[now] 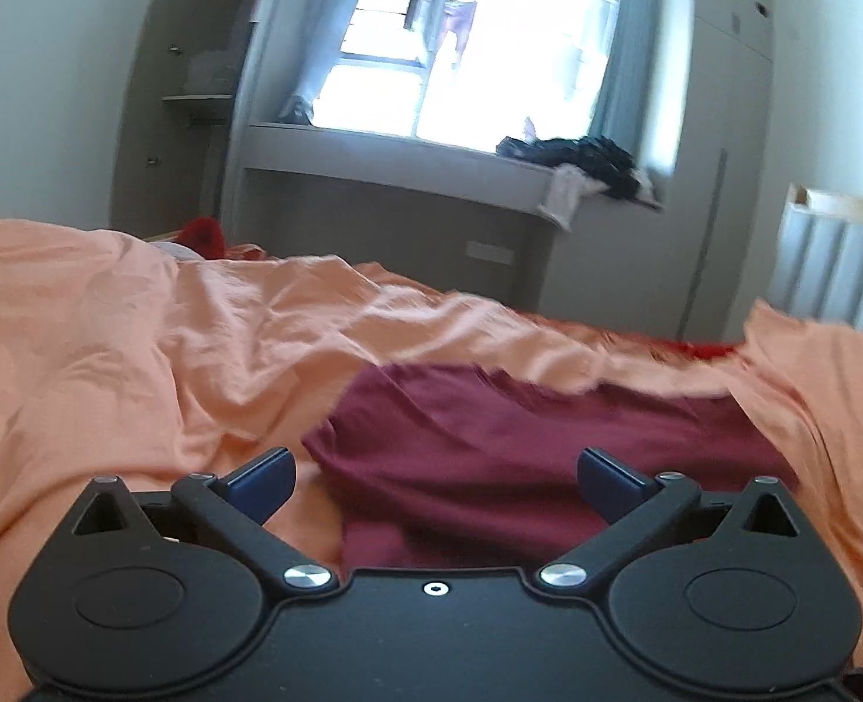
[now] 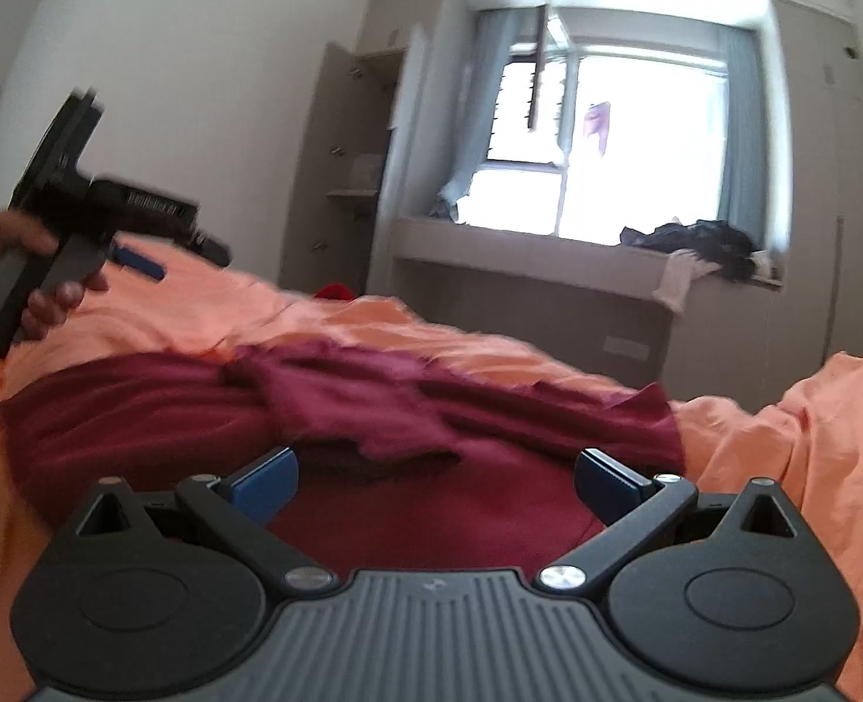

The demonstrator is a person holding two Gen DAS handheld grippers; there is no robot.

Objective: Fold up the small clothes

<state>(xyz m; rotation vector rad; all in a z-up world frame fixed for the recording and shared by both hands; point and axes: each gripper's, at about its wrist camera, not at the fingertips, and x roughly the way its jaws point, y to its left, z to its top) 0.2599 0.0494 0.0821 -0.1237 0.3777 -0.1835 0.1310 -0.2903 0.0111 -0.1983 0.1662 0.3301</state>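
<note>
A dark red garment (image 1: 525,444) lies rumpled on the orange bedsheet (image 1: 138,351). In the right wrist view the garment (image 2: 326,409) spreads wide, with a crumpled fold on top. My left gripper (image 1: 436,482) is open and empty, just above the garment's near left edge. My right gripper (image 2: 436,482) is open and empty, above the garment's near middle. The left gripper also shows in the right wrist view (image 2: 138,260), held in a hand at the far left above the sheet.
Behind the bed are a window bench (image 2: 548,257) with a pile of dark clothes (image 2: 706,245), an open shelf cupboard (image 2: 349,175) and tall wardrobes. A red item (image 1: 203,237) lies at the bed's far edge. A slatted frame (image 1: 835,269) stands at the right.
</note>
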